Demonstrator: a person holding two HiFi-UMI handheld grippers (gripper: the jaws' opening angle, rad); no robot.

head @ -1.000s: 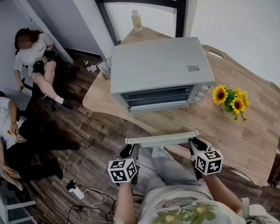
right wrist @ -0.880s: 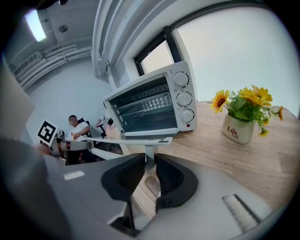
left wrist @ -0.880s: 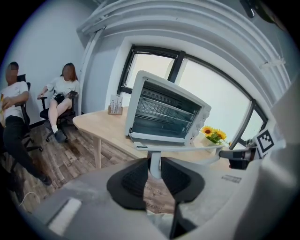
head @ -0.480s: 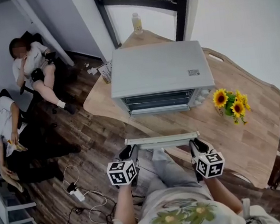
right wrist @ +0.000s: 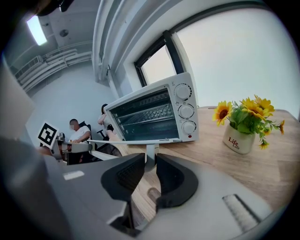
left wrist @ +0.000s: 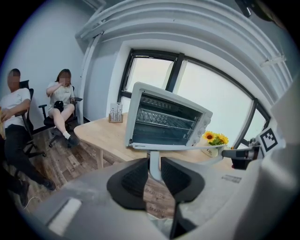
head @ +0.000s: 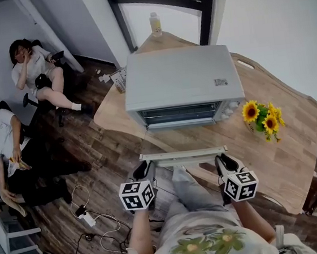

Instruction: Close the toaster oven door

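Note:
A silver toaster oven (head: 182,84) stands on the wooden table (head: 289,154), and its glass door hangs open and flat toward me. The door's white handle bar (head: 183,154) runs across just ahead of both grippers. My left gripper (head: 147,169) is shut on the handle's left post (left wrist: 153,161). My right gripper (head: 221,162) is shut on the right post (right wrist: 150,152). In the left gripper view the oven (left wrist: 166,122) shows its racks behind the door edge (left wrist: 178,147). The right gripper view shows the oven's knobs (right wrist: 185,110).
A pot of sunflowers (head: 264,116) stands to the right of the oven. A bottle (head: 154,23) is at the table's far end, and a small holder (head: 117,77) at its left corner. Two people (head: 35,63) sit at the left. Cables (head: 86,217) lie on the floor.
The handle bar and both grippers have shifted slightly up the picture, toward the oven. Both grips stay the same.

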